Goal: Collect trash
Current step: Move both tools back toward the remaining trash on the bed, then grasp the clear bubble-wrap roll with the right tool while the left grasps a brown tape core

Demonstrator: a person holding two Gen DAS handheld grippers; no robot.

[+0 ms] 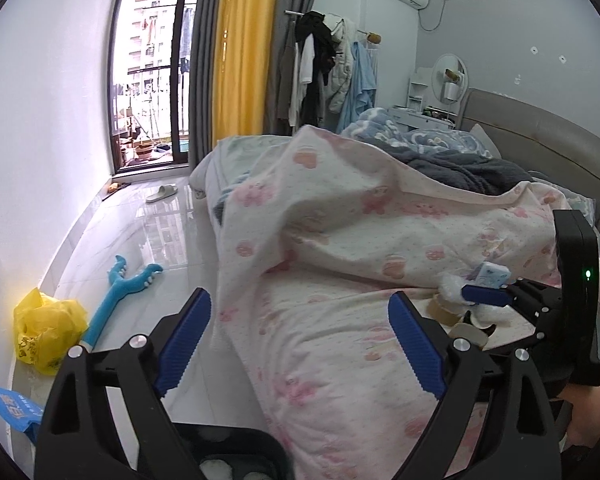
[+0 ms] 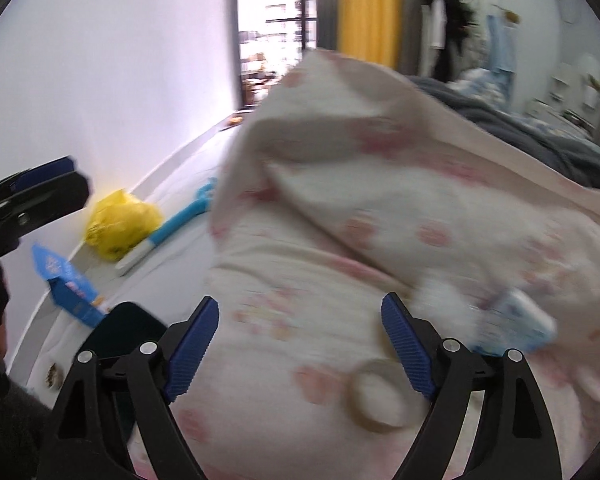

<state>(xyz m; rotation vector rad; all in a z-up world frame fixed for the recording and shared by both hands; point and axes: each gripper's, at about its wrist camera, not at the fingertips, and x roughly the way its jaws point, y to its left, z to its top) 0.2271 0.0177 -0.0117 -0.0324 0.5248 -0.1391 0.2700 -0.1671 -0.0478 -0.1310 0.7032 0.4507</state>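
A crumpled yellow plastic bag lies on the shiny white floor by the wall, far to the left. Just beside it lies a long blue plastic toy with a forked end. A flat blue paper packet lies nearer, at the left edge. A grey slipper sits far off by the glass door.

The left gripper hangs over the near edge of the bed. Its blue jaws stand wide apart and nothing is between them. Under it lies the white quilt with pink flowers, bunched up in big folds.

To the right, on the quilt, there is a small heap of things. A roll of brown tape lies flat, close to the right jaw of the right gripper. A bit of white fluff sits just behind it. A small pale blue packet lies beside the fluff. This view is blurry, so the small things are hard to make out.

The right gripper also has its blue jaws wide apart, holding nothing. It shows in the left view too, at the right side, close to the heap. A hand holds it from below.

Far behind, a grey and blue blanket lies on the bed, and clothes hang on a rack.
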